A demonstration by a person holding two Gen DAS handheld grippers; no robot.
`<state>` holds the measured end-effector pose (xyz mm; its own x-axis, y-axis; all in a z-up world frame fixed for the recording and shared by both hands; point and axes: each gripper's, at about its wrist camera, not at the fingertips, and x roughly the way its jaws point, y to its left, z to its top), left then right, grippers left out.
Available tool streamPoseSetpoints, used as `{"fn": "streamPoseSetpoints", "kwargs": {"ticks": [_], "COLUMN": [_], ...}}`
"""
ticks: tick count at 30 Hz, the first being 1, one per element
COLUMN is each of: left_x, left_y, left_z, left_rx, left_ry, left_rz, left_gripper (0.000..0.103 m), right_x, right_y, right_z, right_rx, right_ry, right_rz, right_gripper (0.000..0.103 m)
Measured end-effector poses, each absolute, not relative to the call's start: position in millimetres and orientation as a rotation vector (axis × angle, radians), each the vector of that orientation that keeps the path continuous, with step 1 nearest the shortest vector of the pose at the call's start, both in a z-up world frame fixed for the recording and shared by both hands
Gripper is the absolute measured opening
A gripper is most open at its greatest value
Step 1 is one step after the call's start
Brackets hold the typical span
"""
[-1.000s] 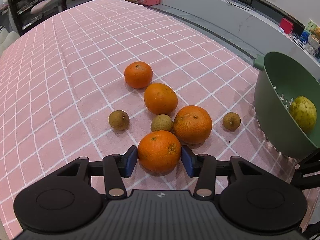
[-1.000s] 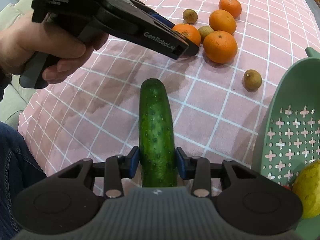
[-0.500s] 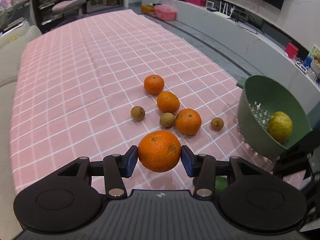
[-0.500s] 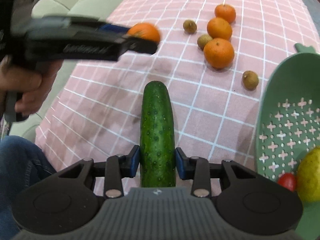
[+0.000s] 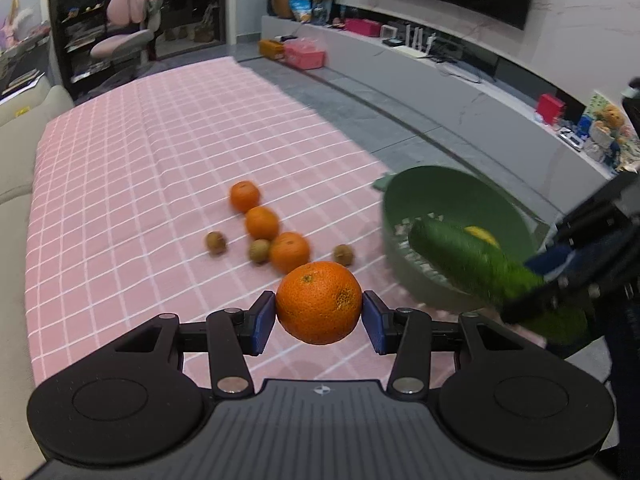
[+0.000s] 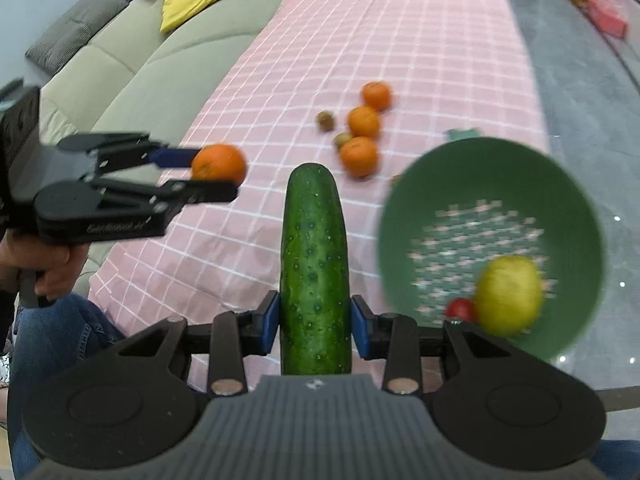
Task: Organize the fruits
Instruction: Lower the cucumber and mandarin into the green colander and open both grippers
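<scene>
Cucumber point(image 6: 314, 264) lengthwise along right tongs point(image 6: 315, 330)

Both wrist cameras high above pink tablecloth point(image 5: 120, 184), angled down, sharing green colander point(image 6: 576, 184)

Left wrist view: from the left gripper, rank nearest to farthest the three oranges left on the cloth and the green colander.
From the left gripper, shut on the held orange:
1. Nearest loose orange, just ahead.
2. Middle orange, behind it, slightly left.
3. Far orange, last in the row.
The green colander sits off to the right; its near rim looks about level with the first orange, too close to call.
</scene>
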<state>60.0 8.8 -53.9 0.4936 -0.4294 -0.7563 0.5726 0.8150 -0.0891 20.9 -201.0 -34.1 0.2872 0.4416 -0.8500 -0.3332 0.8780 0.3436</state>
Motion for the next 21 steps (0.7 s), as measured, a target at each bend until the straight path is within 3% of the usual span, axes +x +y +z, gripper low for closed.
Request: {"fn": "streamPoseSetpoints", "kwargs": {"ticks": [10,21], "left_x": [51.5,65.1], "left_y": [-51.4,-115.8], "left_z": [-44.4,-61.0], "left_rx": [0.243,0.379], "left_ry": [0.837,0.857], "left_rz": [-0.687,-0.738], "left_gripper": [0.053,0.053], "right_x": [27.9,79.2], "right_y": [-277.0,-301.0], "right_z": [-9.6,-18.0], "right_rx": [0.109,0.001], "right_ry": [1.105,1.062], "right_rz": [0.408,0.486], "right_gripper": [0.034,0.034]}}
